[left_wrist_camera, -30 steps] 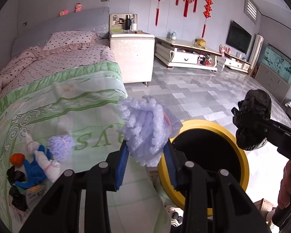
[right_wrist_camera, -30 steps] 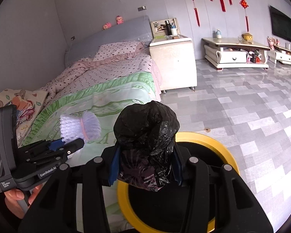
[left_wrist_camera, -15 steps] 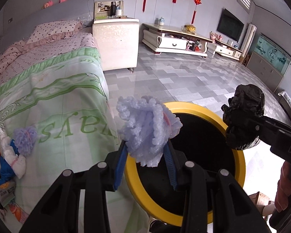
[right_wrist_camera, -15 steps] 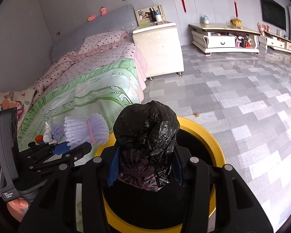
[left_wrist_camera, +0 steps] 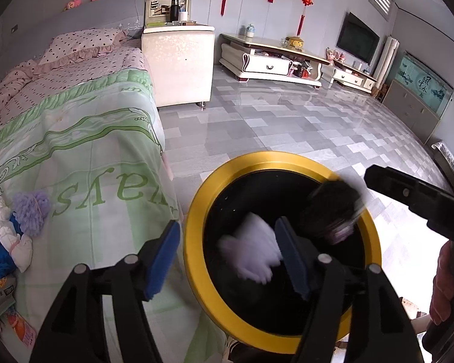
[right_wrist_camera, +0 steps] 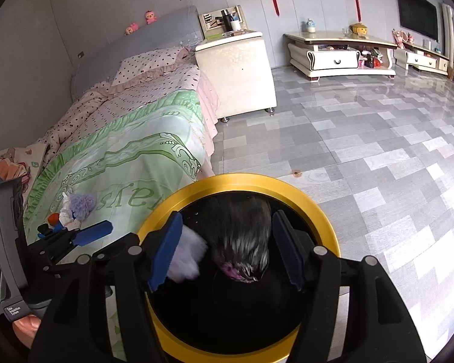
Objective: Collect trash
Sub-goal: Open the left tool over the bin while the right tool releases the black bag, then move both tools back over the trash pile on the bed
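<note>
The left gripper (left_wrist_camera: 227, 260) is wide open and holds nothing. It sits right over the bin (left_wrist_camera: 193, 211), so what it lets go lands inside. The purple foam (left_wrist_camera: 251, 254) is just past its pads, loose and blurry, falling into the black hole of the bin.

The right gripper (right_wrist_camera: 227, 248) is wide open too, and empty. It is also above the bin. The black bag (right_wrist_camera: 242, 236) is between its pads but touches neither. It is blurry, so it looks like it is dropping, though the smear makes that hard to be sure of. Both things are over the middle of the bin, inside the yellow rim, so they should not miss.

The bin stands on the floor (right_wrist_camera: 378, 139) just beside the bed (left_wrist_camera: 90, 151). That keeps the trip short.

Farther back on the bed there is more trash (left_wrist_camera: 12, 242): a purple puff, white bits, something blue and orange. That pile is probably next.
</note>
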